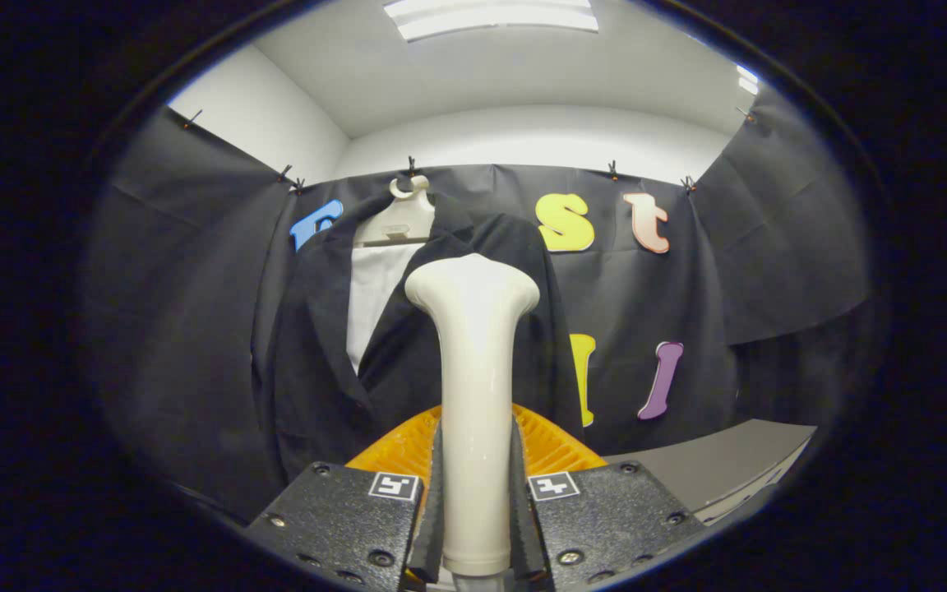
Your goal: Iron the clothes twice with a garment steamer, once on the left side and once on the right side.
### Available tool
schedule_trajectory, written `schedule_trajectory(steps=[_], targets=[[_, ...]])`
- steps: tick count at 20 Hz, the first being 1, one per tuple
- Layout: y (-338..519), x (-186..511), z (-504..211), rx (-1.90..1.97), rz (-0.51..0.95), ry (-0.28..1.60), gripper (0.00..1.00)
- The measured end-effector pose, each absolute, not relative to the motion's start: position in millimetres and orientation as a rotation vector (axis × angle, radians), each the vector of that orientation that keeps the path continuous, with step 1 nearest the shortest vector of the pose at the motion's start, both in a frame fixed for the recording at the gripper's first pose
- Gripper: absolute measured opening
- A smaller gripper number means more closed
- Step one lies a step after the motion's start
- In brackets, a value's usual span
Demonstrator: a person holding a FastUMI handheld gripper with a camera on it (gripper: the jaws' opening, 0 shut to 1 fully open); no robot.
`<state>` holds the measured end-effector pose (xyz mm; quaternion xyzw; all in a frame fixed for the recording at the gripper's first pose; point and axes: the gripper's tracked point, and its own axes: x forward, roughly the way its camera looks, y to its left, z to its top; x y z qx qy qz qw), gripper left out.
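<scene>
A cream garment steamer [473, 395] stands upright between my two fingers, its flared head pointing at the clothes. My gripper [475, 473] is shut on the steamer's handle, both pads pressing its sides. Beyond it a black jacket [317, 353] over a white shirt [371, 296] hangs on a pale hanger [399, 218] against the booth's black cloth wall. The steamer's head sits in front of the jacket's right half, near the lapel; whether it touches the cloth I cannot tell.
A grey table top [720, 460] lies to the right, below the jacket's level. An orange ribbed part [556, 448] shows just behind the steamer's handle. White walls and a ceiling light [494, 16] rise above the cloth.
</scene>
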<state>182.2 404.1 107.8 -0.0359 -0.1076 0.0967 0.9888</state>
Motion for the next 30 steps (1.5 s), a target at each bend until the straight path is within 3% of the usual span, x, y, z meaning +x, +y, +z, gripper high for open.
schedule_trajectory(steps=[30], targets=[[381.5,107.5,-108.8,-0.171,0.181,0.231,0.35]])
